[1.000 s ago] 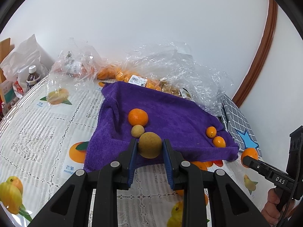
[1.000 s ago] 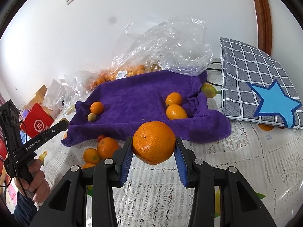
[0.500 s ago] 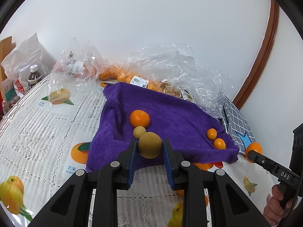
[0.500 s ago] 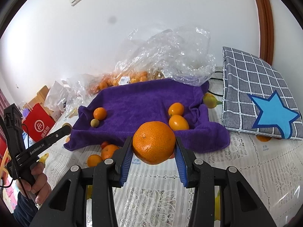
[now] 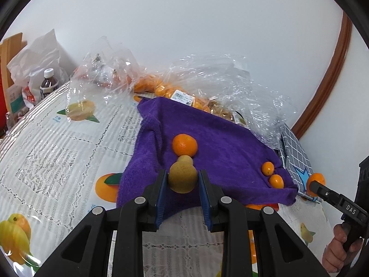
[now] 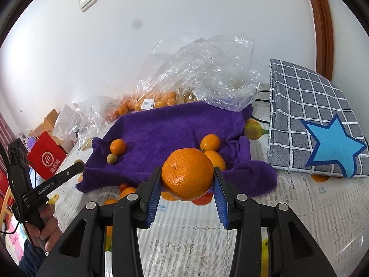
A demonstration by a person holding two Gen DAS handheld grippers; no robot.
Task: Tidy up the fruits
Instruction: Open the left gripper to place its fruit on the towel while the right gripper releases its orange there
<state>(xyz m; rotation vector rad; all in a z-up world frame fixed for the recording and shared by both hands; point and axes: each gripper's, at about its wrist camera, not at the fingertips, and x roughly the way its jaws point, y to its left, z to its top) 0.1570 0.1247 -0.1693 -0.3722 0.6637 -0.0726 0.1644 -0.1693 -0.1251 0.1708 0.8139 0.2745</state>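
A purple towel (image 5: 221, 143) (image 6: 166, 133) is spread over the fruit-print tablecloth. On it lie a mandarin (image 5: 185, 145) (image 6: 118, 146), a small tan longan (image 5: 185, 160) (image 6: 112, 158) and two kumquats (image 5: 268, 168) (image 6: 209, 142). My left gripper (image 5: 182, 179) is shut on a second tan longan (image 5: 182, 178), held above the towel's near edge. My right gripper (image 6: 187, 177) is shut on a large mandarin (image 6: 187, 173), held in front of the towel's near right part. The same mandarin (image 5: 316, 180) shows at the right edge of the left wrist view.
Crumpled clear bags (image 5: 226, 92) (image 6: 203, 73) with several oranges lie behind the towel. A grey checked cloth with a blue star (image 6: 318, 124) lies right of it. A bottle (image 5: 48, 85), white bags and a red bag (image 6: 46, 159) stand at the far left. A person's hands (image 6: 43, 228) hold both handles.
Both views have drawn back slightly from the towel, so it looks smaller and farther. The longan and the large mandarin stay clamped in their grippers.
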